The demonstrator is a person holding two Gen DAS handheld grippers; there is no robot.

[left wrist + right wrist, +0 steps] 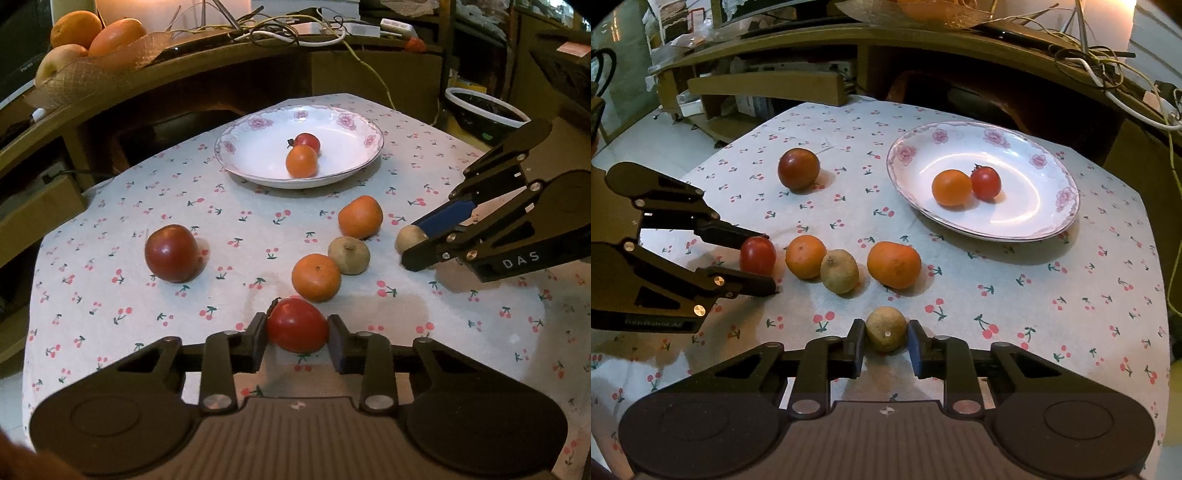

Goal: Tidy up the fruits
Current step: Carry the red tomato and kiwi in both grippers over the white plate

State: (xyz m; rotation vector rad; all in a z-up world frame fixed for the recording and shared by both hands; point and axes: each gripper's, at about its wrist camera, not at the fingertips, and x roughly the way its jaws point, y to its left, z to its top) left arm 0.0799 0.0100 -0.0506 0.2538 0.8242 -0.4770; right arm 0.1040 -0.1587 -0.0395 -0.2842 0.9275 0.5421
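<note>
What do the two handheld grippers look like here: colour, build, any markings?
Both are matte black linkage frames with silver rivets. The right gripper has blue finger pads and white "DAS" lettering on its body. The left gripper carries faint lettering that I cannot read. No cables or sleeves visible.

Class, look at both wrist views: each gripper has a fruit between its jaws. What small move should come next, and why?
Probably close both a little, then lift. The left gripper brackets a red tomato and the right gripper a brownish fruit, both seemingly on the cloth. The plate holds only two fruits and has room.
</note>
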